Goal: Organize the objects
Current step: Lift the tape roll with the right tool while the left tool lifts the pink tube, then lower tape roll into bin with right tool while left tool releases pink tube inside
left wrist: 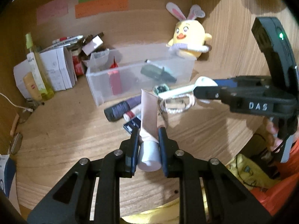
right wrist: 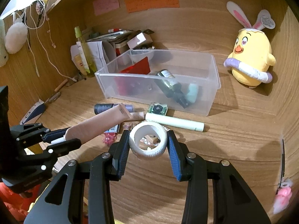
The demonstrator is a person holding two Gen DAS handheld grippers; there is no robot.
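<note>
My left gripper (left wrist: 148,140) is shut on a pink cosmetic tube (left wrist: 148,112) with a white cap, held above the wooden shelf; the tube also shows in the right wrist view (right wrist: 97,125). My right gripper (right wrist: 148,140) is shut on a white ring-shaped tape roll (right wrist: 148,141), which also shows in the left wrist view (left wrist: 204,81). A clear plastic bin (right wrist: 211,85) stands ahead with a dark bottle (right wrist: 168,84), a teal item and red items inside. A pale green tube (right wrist: 173,124), a dark spool (right wrist: 103,108) and a small green case (right wrist: 158,109) lie in front of the bin.
A yellow plush chick (right wrist: 250,63) sits at the back right. Boxes, papers and a tall yellow-green bottle (right wrist: 84,50) crowd the back left corner. Cords hang on the left wall (right wrist: 39,35). A pink item (right wrist: 282,197) lies at the right edge.
</note>
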